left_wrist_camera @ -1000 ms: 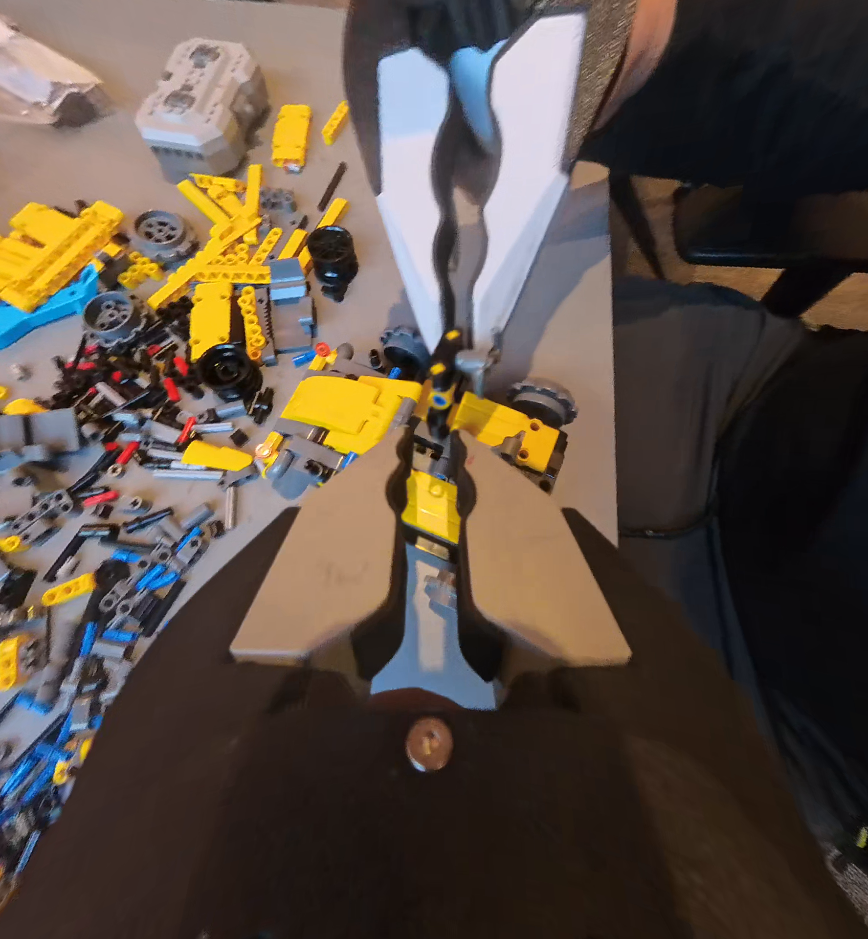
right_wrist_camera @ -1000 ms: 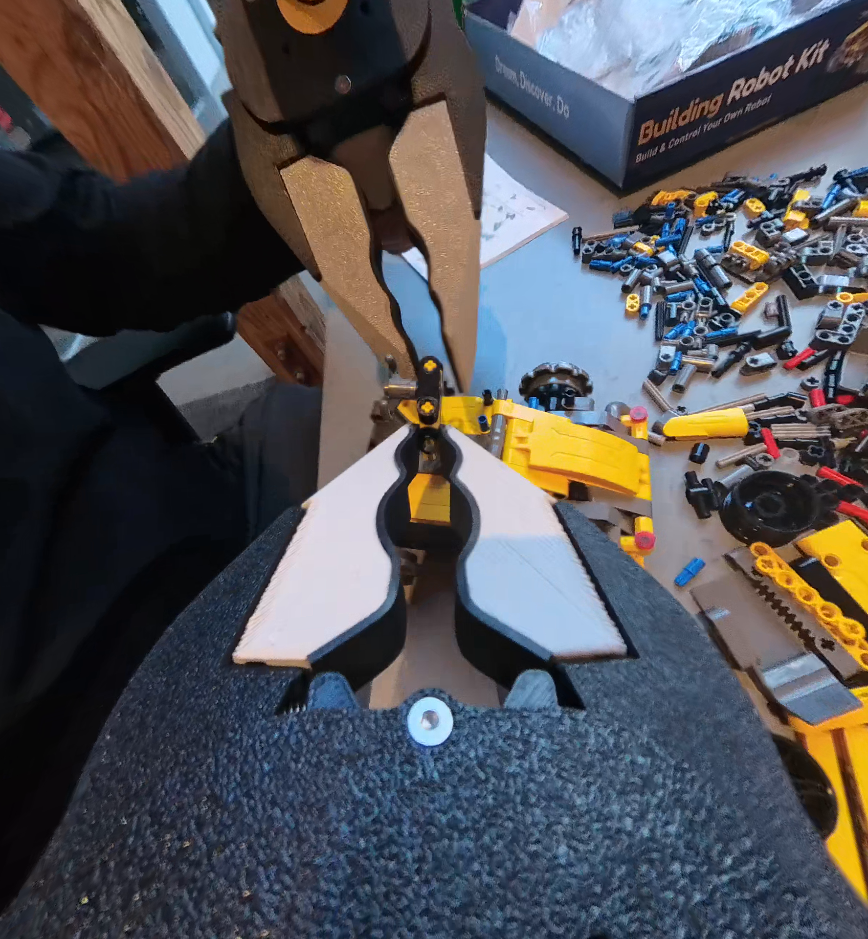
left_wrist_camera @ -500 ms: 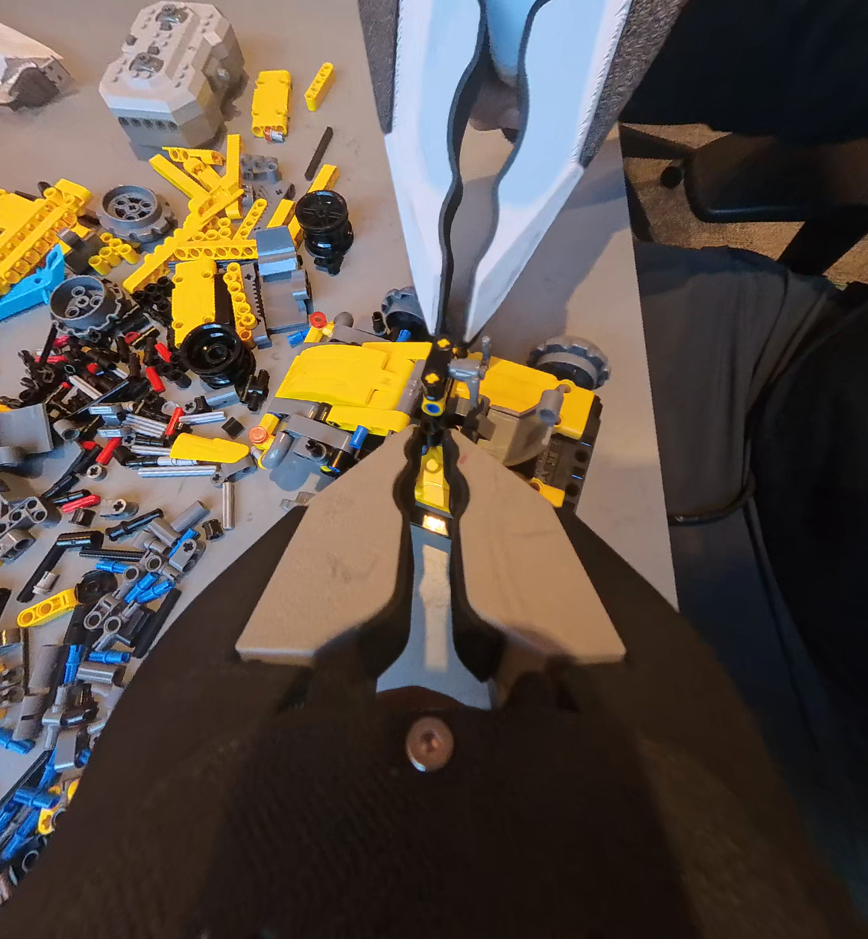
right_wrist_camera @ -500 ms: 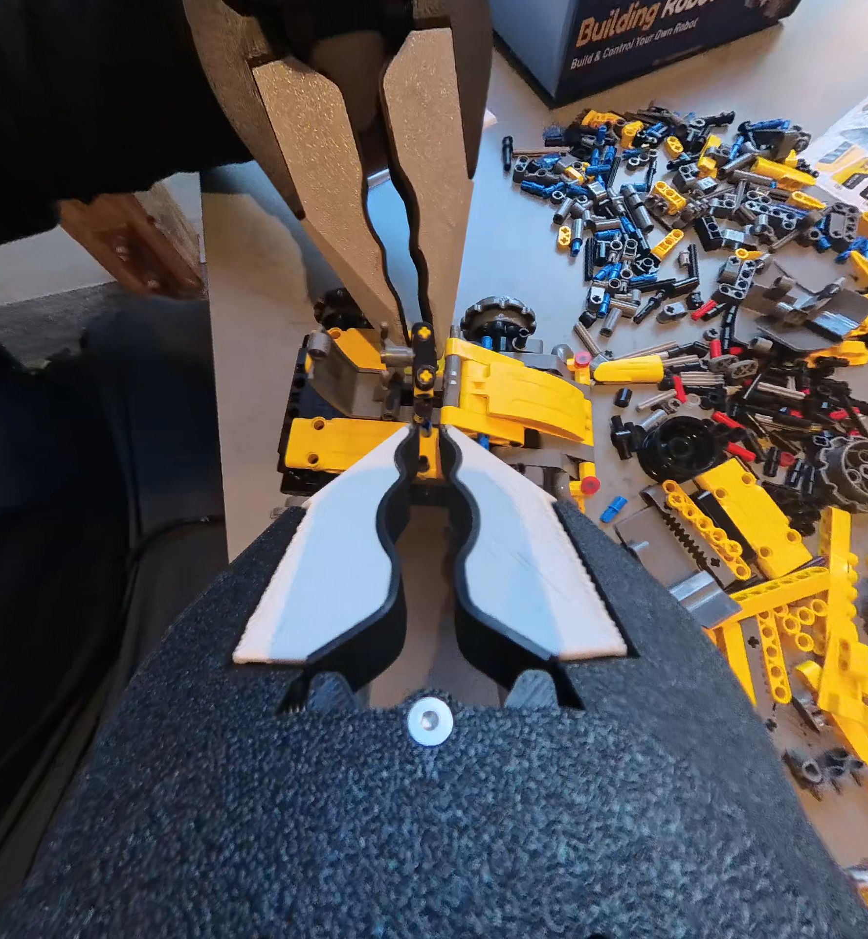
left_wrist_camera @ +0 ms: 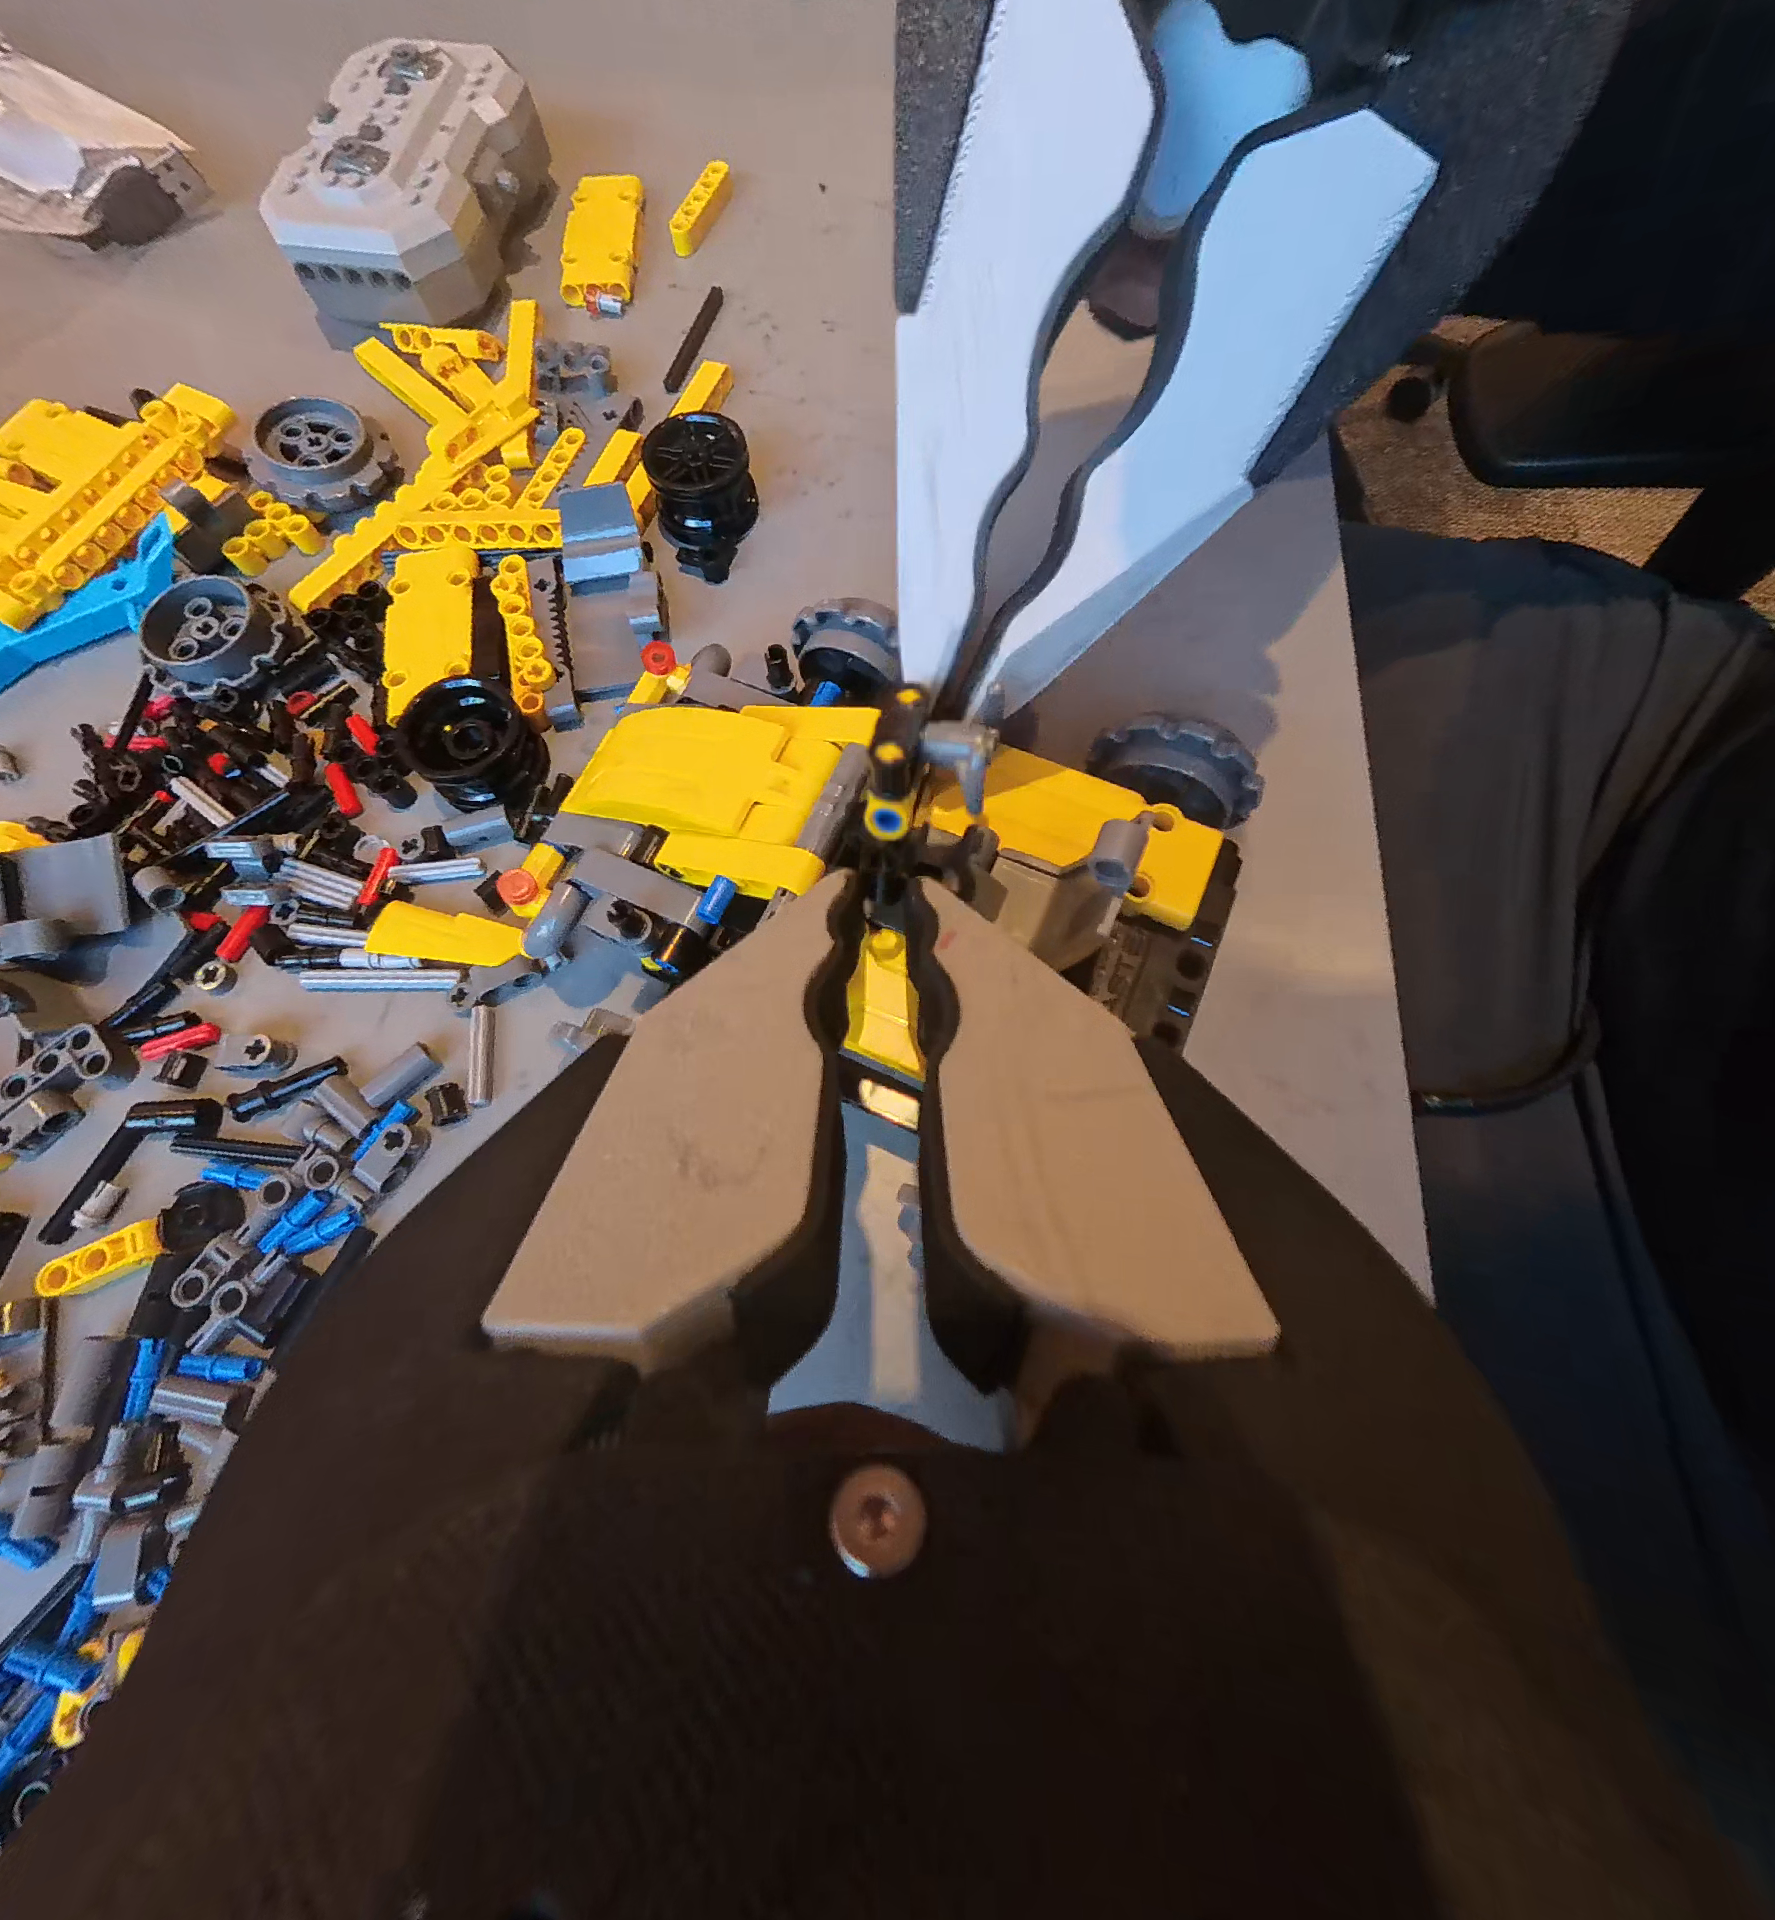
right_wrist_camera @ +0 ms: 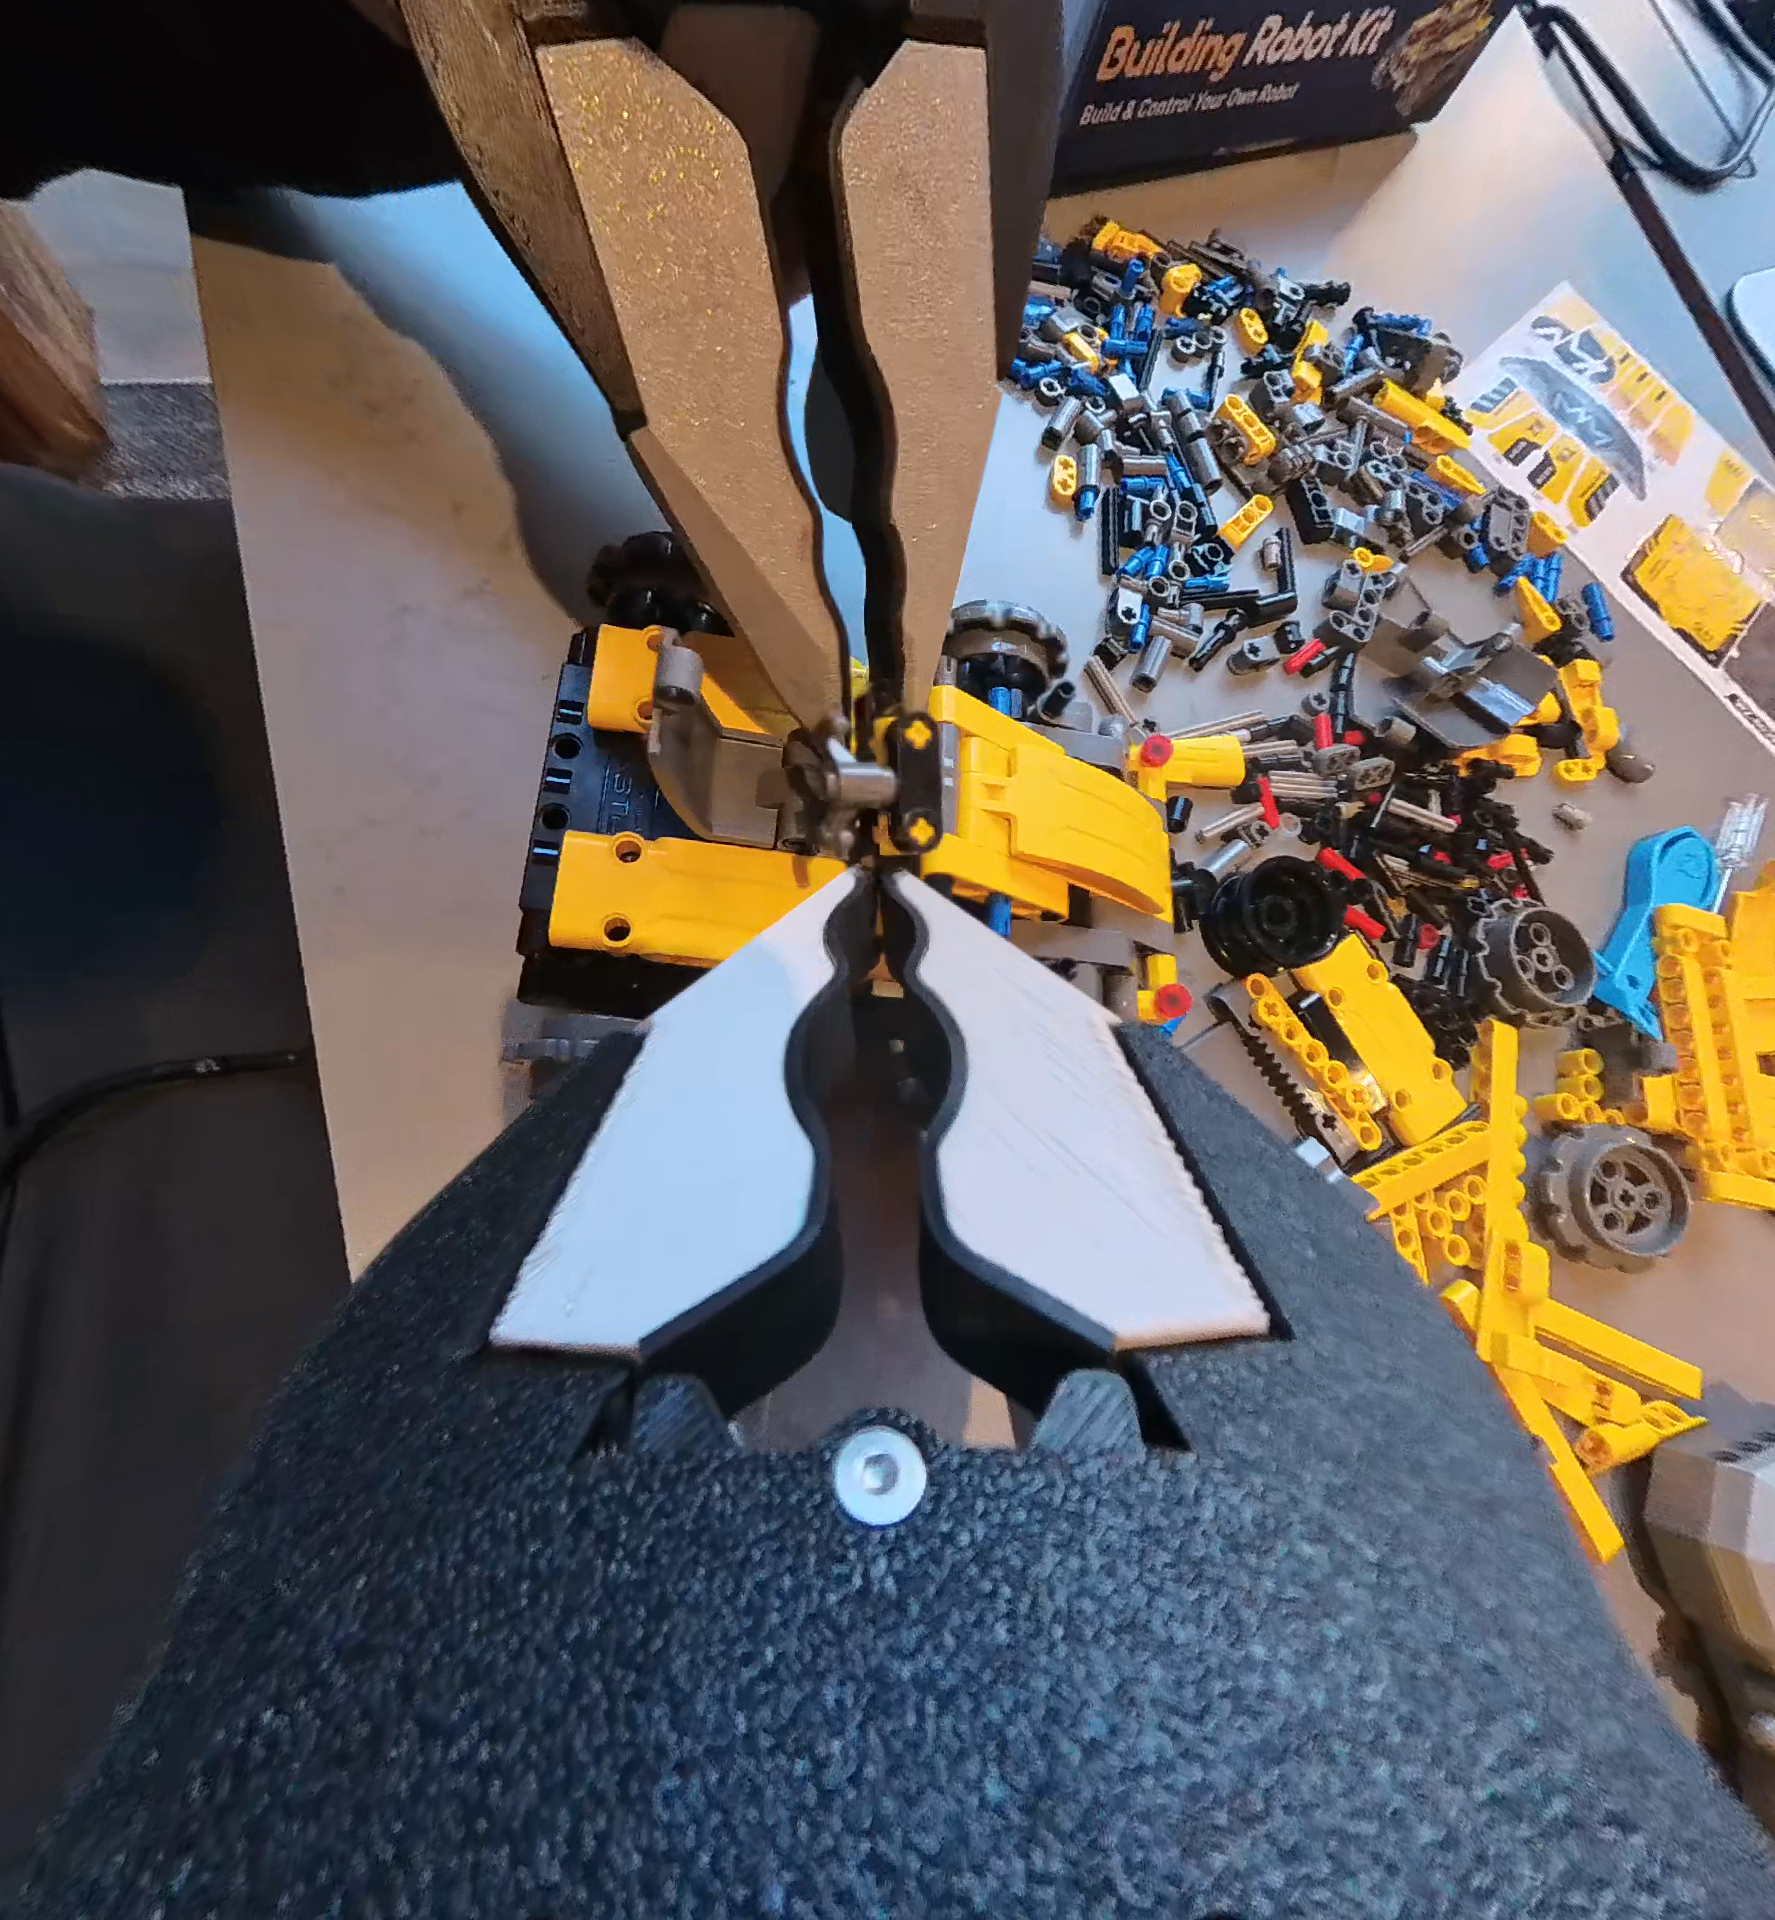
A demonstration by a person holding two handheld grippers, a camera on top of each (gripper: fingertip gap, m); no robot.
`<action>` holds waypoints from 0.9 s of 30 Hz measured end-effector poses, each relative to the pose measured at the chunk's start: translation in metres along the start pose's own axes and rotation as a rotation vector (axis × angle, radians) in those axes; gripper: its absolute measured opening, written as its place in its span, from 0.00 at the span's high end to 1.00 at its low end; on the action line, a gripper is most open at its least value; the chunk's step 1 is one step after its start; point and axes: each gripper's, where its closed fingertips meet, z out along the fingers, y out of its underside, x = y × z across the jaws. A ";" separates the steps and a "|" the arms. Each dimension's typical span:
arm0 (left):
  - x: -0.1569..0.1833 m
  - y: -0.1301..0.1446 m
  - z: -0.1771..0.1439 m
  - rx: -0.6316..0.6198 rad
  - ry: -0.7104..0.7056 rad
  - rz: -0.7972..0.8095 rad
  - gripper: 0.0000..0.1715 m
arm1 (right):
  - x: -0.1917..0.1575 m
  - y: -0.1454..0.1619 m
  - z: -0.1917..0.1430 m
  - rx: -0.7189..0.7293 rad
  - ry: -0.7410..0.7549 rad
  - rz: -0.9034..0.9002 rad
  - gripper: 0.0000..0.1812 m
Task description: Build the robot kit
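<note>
A half-built yellow and grey brick vehicle (left_wrist_camera: 717, 779) lies near the table edge; it also shows in the right wrist view (right_wrist_camera: 1049, 821). A short black beam with yellow pins (left_wrist_camera: 891, 764) stands at its middle, next to a grey connector (left_wrist_camera: 956, 743). My left gripper (left_wrist_camera: 883, 899) has brown-grey fingers and is closed on the model's middle from the near side. My right gripper (right_wrist_camera: 870, 883) has white fingers and is closed on the same spot from the opposite side. Each gripper shows in the other's view, the right one (left_wrist_camera: 940, 707) and the left one (right_wrist_camera: 867, 712), with the tips almost meeting.
Loose black, blue, red and yellow parts (left_wrist_camera: 239, 831) cover the table (left_wrist_camera: 1278, 644) left of the model, with black wheels (left_wrist_camera: 701, 478) and a grey motor block (left_wrist_camera: 405, 177). A dark kit box (right_wrist_camera: 1226, 73) and sticker sheet (right_wrist_camera: 1641, 499) lie beyond. A person's legs (left_wrist_camera: 1537, 831) are beside the edge. The tips of both grippers are at nearly the same place.
Both grippers stayed closed at the model's middle. The model turned from tilted to lying level by the table edge, and both cameras now look down more steeply.
</note>
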 end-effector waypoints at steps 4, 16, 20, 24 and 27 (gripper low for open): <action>-0.004 0.000 -0.003 -0.013 -0.035 0.013 0.95 | 0.002 0.002 0.000 -0.037 0.028 -0.012 1.00; -0.016 -0.004 -0.007 0.005 -0.109 0.039 0.87 | 0.002 -0.002 -0.001 -0.030 -0.002 0.014 1.00; -0.018 -0.001 -0.003 0.003 -0.113 0.042 0.88 | 0.001 -0.005 0.000 -0.015 -0.026 0.054 1.00; -0.020 0.001 -0.006 -0.002 -0.117 0.041 0.87 | 0.001 -0.004 0.002 -0.020 -0.010 0.039 1.00; -0.022 0.004 -0.012 -0.024 -0.128 0.050 0.88 | 0.001 -0.003 0.001 -0.031 0.006 0.019 1.00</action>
